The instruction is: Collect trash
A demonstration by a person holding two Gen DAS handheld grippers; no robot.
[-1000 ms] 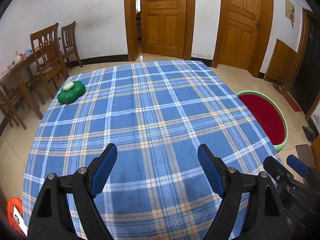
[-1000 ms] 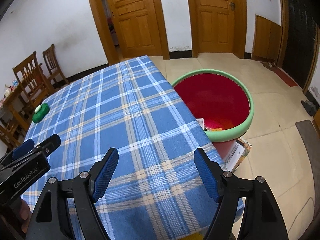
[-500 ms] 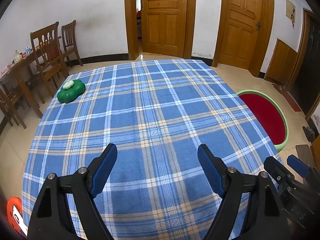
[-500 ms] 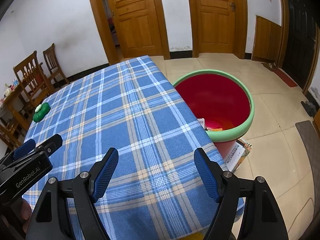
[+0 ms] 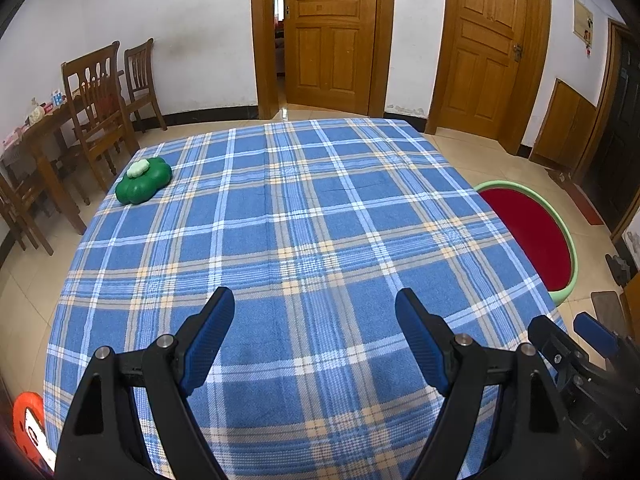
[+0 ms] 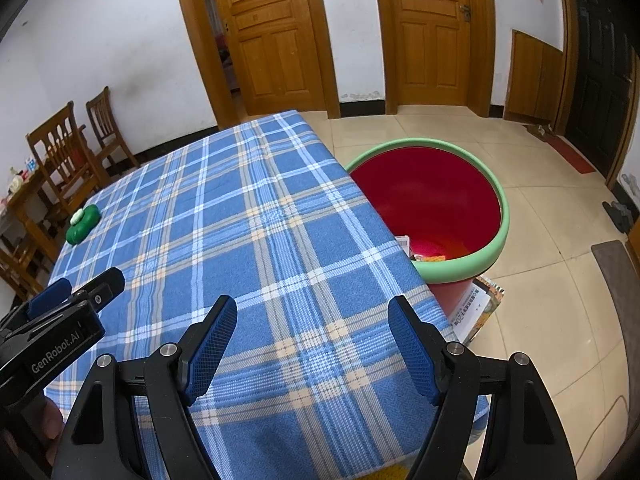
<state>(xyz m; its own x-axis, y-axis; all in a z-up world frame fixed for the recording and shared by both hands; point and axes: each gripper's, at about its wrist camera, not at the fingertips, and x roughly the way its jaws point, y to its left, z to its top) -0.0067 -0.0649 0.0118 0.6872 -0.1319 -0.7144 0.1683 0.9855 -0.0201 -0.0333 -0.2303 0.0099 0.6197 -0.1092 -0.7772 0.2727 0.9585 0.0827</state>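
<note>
Table [image 5: 320, 240] centre, clover-shaped object [image 5: 143, 180] on its far-left corner; bin [image 6: 460, 268] on floor just right of table, wrappers, probably, in its bottom; booklet [image 6: 476, 312] under bin; chairs [image 5: 100, 92] far left; doors [image 5: 336, 32] behind.

Counter [image 5: 320, 240], blue plaid cloth cover: one green flower-shaped box [image 5: 143, 181] with white knob, far-left corner.

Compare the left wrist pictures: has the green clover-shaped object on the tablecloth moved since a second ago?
No. The green clover-shaped object sits at the same far-left corner of the plaid tablecloth, beside the wooden chairs, as before.
</note>
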